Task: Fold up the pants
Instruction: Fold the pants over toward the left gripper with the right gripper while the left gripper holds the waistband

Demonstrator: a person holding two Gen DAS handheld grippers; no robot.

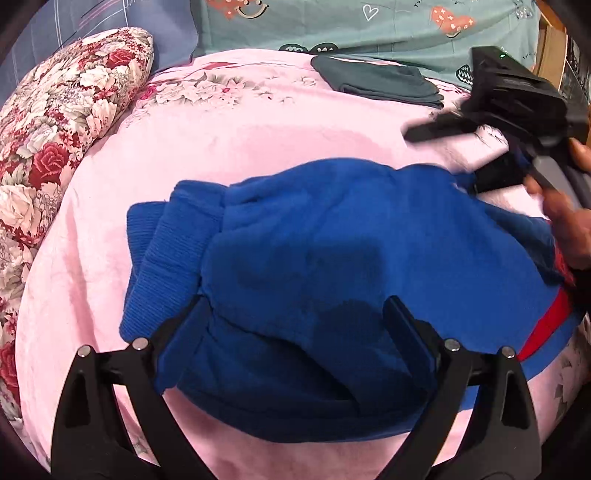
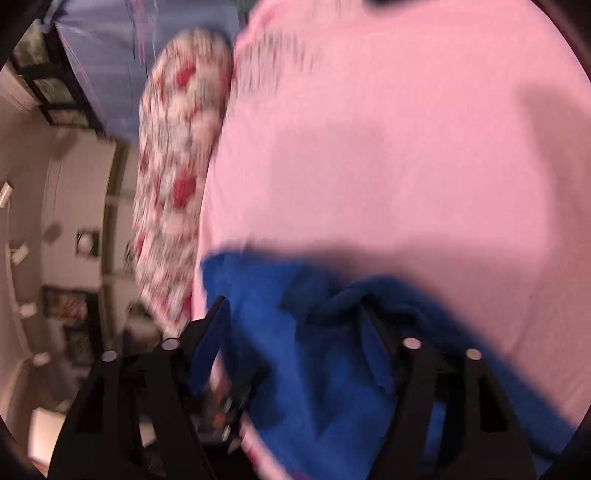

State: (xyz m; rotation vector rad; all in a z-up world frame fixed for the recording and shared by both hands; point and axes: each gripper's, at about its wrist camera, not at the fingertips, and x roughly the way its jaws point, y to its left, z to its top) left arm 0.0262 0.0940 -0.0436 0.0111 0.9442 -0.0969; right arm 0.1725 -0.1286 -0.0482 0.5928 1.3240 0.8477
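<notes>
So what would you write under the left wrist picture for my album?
Open left gripper over folded blue pants on a pink blanket.

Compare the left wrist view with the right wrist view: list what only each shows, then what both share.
Only the left wrist view shows the dark folded garment, the teal patterned sheet, the red stripe on the pants, and the right gripper from outside, jaws open.

Only the right wrist view, blurred, shows a room wall with mounted fixtures.

Both show the blue pants, the pink blanket, and the floral pillow.
</notes>
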